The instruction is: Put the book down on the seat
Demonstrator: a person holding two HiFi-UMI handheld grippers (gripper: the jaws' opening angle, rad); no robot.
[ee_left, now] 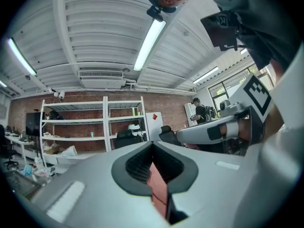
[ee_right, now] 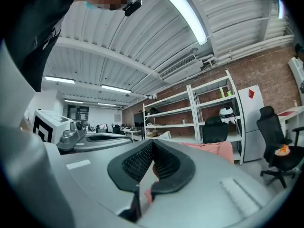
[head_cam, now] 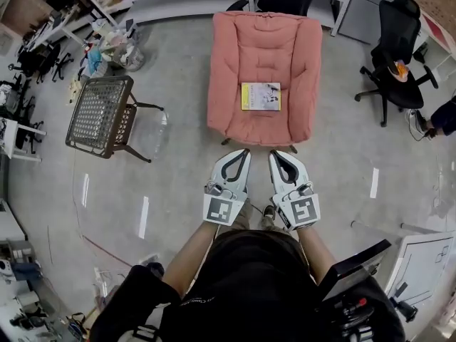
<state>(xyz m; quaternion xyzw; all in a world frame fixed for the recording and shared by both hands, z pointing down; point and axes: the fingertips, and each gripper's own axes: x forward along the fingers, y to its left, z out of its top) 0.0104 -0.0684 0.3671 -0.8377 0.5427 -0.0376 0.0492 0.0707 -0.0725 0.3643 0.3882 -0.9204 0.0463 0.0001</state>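
A yellow and white book [head_cam: 261, 96] lies flat on the seat of the pink padded armchair [head_cam: 235, 55], near its front edge. Both grippers hang side by side in front of the chair, pulled back from the book and pointing towards it. My left gripper [head_cam: 243, 153] is shut with nothing between its jaws. My right gripper [head_cam: 275, 154] is shut and empty too. In the left gripper view the closed jaws [ee_left: 152, 148] frame a strip of pink armchair [ee_left: 156, 184]. The right gripper view shows its closed jaws [ee_right: 153, 146] with the armchair [ee_right: 213, 148] behind.
A dark wicker side table [head_cam: 100, 114] stands left of the armchair. A black office chair [head_cam: 395, 55] is at the right. Cluttered benches and bags [head_cam: 114, 45] line the far left. Grey floor [head_cam: 178, 184] lies around me, and a black device [head_cam: 353, 269] sits at my right side.
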